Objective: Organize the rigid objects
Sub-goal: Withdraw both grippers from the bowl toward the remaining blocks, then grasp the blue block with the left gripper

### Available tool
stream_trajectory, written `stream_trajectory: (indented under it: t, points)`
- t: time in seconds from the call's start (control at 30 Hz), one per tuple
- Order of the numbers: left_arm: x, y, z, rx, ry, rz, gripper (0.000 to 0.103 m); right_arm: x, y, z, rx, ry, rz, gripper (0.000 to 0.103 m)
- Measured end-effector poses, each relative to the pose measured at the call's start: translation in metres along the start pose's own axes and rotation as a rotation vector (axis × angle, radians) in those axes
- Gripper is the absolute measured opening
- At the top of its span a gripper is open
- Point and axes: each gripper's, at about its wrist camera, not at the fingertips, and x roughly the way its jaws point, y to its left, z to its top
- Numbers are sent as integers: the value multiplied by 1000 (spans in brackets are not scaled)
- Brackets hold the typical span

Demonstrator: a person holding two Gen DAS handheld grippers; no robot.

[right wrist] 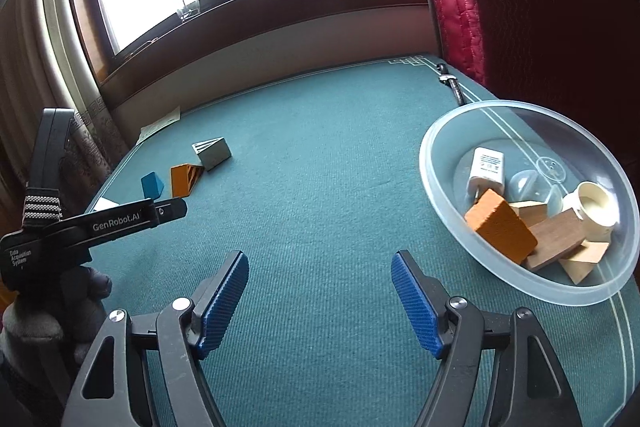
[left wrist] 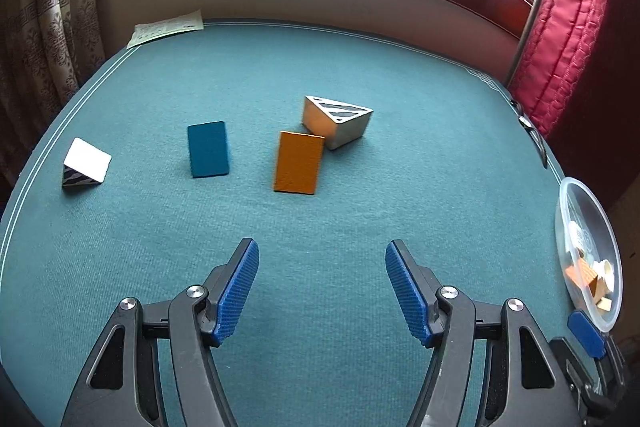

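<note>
We keep both the left gripper (left wrist: 322, 287) and right gripper (right wrist: 320, 301) wide and empty, ready for the orange wedge block (left wrist: 298, 163); the clear plastic bowl (right wrist: 432, 163) waits at the right.

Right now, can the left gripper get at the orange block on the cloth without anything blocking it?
Probably yes. The left gripper is open and empty, and only bare green cloth lies between it and the orange block. The grey wedge sits just behind.

open cloth (left wrist: 320, 227) ahead, orange wedge (left wrist: 298, 163) touching grey wedge (left wrist: 338, 121)
</note>
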Motion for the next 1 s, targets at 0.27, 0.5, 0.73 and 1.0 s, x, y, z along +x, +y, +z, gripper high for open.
stream_trajectory:
  t: [0.27, 0.5, 0.73, 1.0]
  points:
    - [15, 57, 18, -113, 8, 118, 67, 11, 24, -5, -52, 46, 41, 77]
    - [34, 81, 38, -159, 10, 167, 67, 18, 34, -7, -69, 69, 52, 77]
    - [49, 82, 53, -144, -23, 174, 67, 25, 37, -7, -77, 90, 52, 77]
    - [53, 75, 52, -88, -56, 159, 43, 33, 44, -3, -95, 110, 50, 77]
